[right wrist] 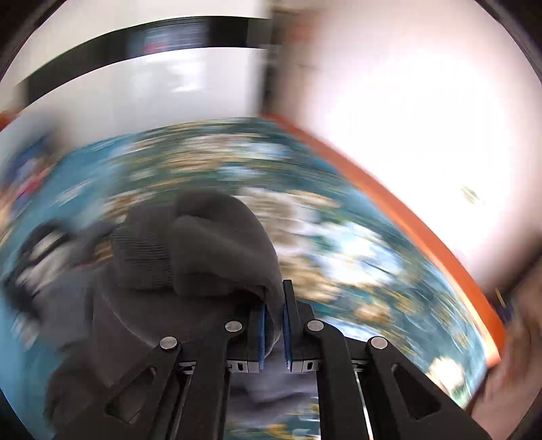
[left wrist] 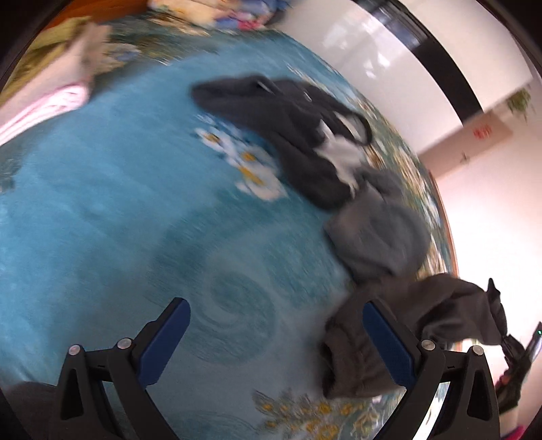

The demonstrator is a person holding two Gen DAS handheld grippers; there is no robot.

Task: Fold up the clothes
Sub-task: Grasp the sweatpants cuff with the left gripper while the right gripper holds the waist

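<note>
My right gripper (right wrist: pixel 273 298) is shut on a fold of a dark grey garment (right wrist: pixel 210 243) with a ribbed cuff (right wrist: pixel 142 254), and the cloth is pinched between the blue pads. The left wrist view shows the same garment (left wrist: pixel 440 304) raised at the right, one end trailing on the blue floral tablecloth (left wrist: pixel 101 220). My left gripper (left wrist: pixel 276 325) hangs open above the cloth with nothing between its fingers; its right finger (left wrist: pixel 386 338) overlaps the trailing end. Both views are blurred by motion.
A black garment with white parts (left wrist: pixel 288 128) and a lighter grey one (left wrist: pixel 379 230) lie crumpled toward the far right edge. A pink striped cloth (left wrist: pixel 44 108) sits far left, with colourful clothes (left wrist: pixel 220 13) at the back. The orange table edge (right wrist: pixel 406 216) runs along the right.
</note>
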